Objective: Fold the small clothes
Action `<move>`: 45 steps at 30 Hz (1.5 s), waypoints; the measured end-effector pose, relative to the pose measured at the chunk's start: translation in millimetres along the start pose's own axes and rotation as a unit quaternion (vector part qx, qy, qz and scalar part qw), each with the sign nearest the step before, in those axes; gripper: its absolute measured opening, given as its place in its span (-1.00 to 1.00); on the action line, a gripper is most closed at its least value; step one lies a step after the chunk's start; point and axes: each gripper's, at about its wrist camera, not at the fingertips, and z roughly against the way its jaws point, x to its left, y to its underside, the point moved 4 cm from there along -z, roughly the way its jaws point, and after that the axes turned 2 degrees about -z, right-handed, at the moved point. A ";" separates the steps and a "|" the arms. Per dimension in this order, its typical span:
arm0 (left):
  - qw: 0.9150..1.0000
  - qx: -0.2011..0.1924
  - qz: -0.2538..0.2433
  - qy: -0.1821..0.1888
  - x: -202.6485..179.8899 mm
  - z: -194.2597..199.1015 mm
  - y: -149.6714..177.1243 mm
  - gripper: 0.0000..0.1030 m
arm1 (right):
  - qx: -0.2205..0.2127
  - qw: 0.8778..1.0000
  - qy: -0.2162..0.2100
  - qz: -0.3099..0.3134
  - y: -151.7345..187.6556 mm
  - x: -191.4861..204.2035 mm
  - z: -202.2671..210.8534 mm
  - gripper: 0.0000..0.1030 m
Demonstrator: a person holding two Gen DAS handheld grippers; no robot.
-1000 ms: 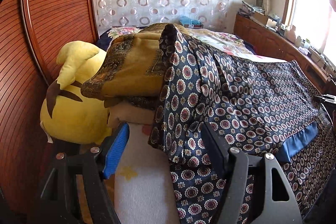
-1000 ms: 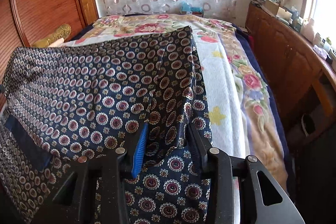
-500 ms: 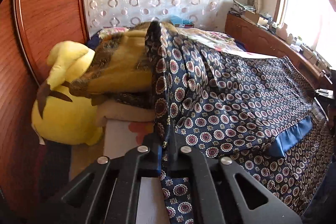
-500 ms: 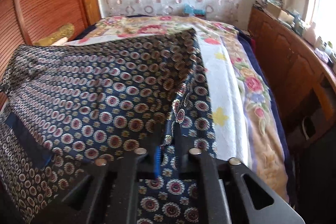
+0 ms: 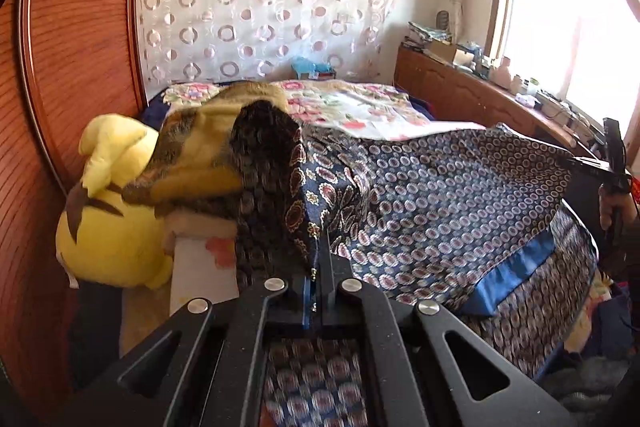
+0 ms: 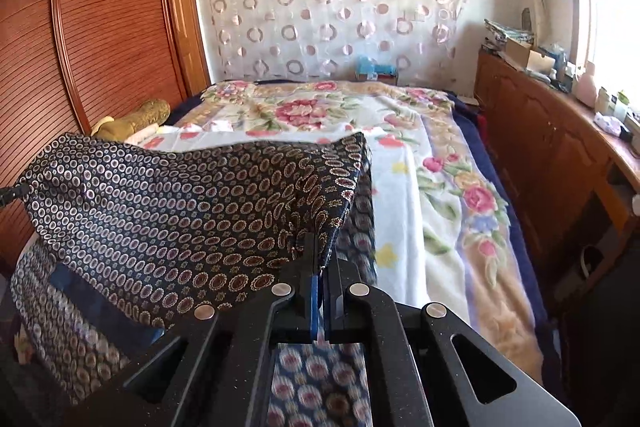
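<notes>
Floral bed [image 6: 420,163] lies below; left tongs [image 5: 318,267] and right tongs [image 6: 320,263] each pinch an edge of the patterned garment [image 6: 180,195], lifting it taut, seemingly to fold over.

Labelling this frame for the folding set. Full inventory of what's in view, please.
patterned garment: 1, navy with ringed dots and a blue band, lifted over the bed between both grippers
floral blanket: 1, white and pink, covering the bed
plush toy: 1, yellow, at the bed's left edge by the wardrobe
gold-brown cloth: 1, heaped beside the plush toy
wardrobe: 1, reddish wood, left wall
curtain: 1, sheer with circles, far wall
sideboard: 1, brown wood, cluttered top, under the window
left gripper: black, jaws shut on the garment
right gripper: black, jaws shut on the garment
</notes>
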 end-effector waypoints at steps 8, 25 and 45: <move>0.998 0.044 0.040 0.002 8.3 8.4 53.5 -0.97 | 0.012 1.000 -0.013 -0.019 44.2 -7.8 34.5 -0.98; 0.996 0.084 0.033 -0.007 10.0 15.0 89.9 -0.89 | 0.049 0.999 0.016 -0.014 60.3 -6.1 34.2 -0.98; 0.997 0.029 0.021 -0.064 27.9 -0.7 30.2 0.34 | 0.012 0.998 0.050 0.034 23.9 14.6 46.3 -0.15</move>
